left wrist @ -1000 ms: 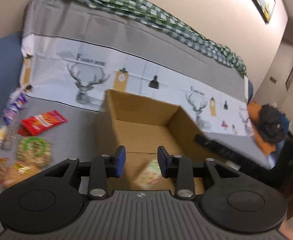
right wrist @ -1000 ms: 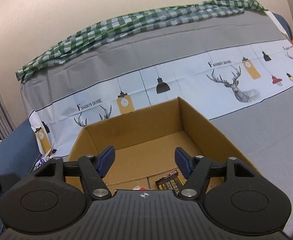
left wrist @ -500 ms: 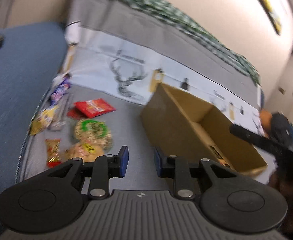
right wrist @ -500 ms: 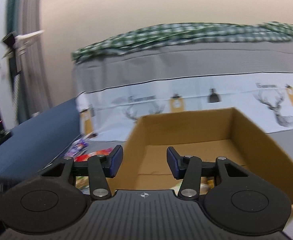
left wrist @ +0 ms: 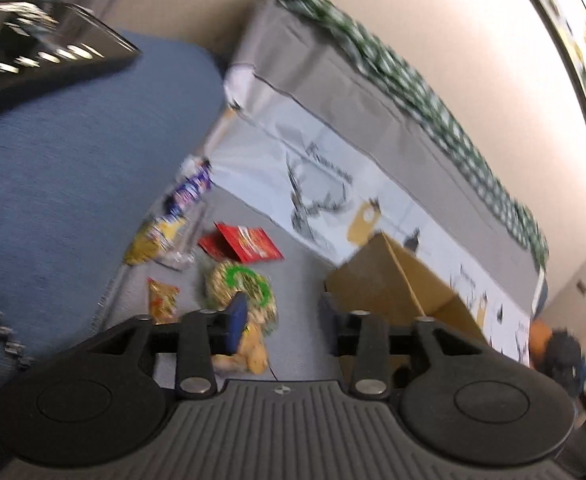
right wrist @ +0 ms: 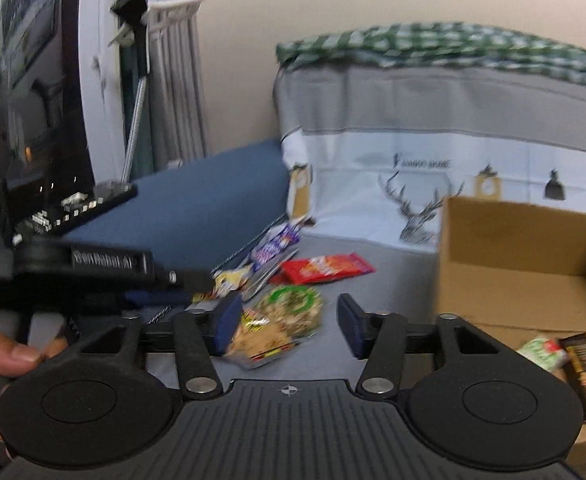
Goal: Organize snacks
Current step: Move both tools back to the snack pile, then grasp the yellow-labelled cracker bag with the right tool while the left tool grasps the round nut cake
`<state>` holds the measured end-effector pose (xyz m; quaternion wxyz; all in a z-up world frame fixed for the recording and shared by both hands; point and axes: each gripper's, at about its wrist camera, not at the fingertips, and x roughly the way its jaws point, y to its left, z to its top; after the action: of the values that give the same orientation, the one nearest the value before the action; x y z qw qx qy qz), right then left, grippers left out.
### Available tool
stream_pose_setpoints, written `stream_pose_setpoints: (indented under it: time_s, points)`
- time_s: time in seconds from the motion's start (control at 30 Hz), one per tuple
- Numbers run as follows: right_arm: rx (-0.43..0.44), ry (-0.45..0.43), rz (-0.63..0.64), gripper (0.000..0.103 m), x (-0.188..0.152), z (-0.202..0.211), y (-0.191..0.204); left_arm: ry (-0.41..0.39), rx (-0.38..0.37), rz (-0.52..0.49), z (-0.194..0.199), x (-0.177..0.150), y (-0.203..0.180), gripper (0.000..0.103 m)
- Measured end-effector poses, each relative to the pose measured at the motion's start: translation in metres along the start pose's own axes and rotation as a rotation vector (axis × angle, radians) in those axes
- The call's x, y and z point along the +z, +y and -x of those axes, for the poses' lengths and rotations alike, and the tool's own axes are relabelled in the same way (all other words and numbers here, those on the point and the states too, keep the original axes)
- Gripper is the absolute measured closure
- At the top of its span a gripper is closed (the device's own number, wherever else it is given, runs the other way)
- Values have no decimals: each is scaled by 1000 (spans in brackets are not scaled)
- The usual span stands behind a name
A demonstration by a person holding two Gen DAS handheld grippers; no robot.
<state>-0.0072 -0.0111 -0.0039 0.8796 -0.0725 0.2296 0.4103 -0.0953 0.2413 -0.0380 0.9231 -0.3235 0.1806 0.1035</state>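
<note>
Left wrist view, left to right: blue cushion point(left wrist: 65, 168), then loose snacks on the grey cover point(left wrist: 297, 280), then the cardboard box point(left wrist: 397, 292) at right.
Left gripper point(left wrist: 281, 316): fingers spread apart, holding nothing, above the grey cover between the snack pile and the box.
Snacks on the cover: purple wrapper point(left wrist: 189, 192) farthest back, yellow bag point(left wrist: 153, 240), red packet point(left wrist: 249, 244), round green-ringed pack point(left wrist: 241, 284), small orange packet point(left wrist: 163, 298) near the cushion edge; all blurred.
Box: open at the top, to the right of the pile and apart from it.
Right wrist view, left to right: dark screen point(right wrist: 33, 92), the other gripper's black body, snacks, box point(right wrist: 521, 264).
Right gripper point(right wrist: 287, 330): fingers wide apart, empty, with the round green-ringed pack point(right wrist: 293, 304) showing between them.
Red packet point(right wrist: 325, 266): flat on the cover behind the round pack.
Inside the box: a green-and-white packet point(right wrist: 543, 354) and a dark bar point(right wrist: 583, 364) on the floor, side by side.
</note>
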Motion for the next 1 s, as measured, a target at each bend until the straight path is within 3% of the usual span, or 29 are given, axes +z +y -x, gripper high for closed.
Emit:
stream_pose_setpoints:
  time_s: [0.03, 0.07, 0.27, 0.53, 0.63, 0.77, 1.0]
  points:
    - [-14, 18, -1, 21, 1, -7, 5, -19, 4, 17, 3, 1, 3, 46]
    - [-29, 31, -9, 16, 2, -14, 8, -36, -3, 31, 6, 2, 5, 46]
    - [-63, 136, -129, 7, 4, -70, 20, -103, -14, 13, 22, 4, 4, 45]
    - [-71, 350, -268, 5, -2, -148, 19, -85, -32, -10, 21, 4, 4, 43]
    - [-81, 392, -250, 9, -4, -161, 22, -80, -34, -16, 22, 4, 5, 43]
    - [-45, 385, -206, 37, -1, -161, 26, -78, -35, -17, 21, 4, 4, 43]
    - [-22, 389, -126, 41, 6, -123, 20, -70, -28, -16, 20, 4, 2, 43]
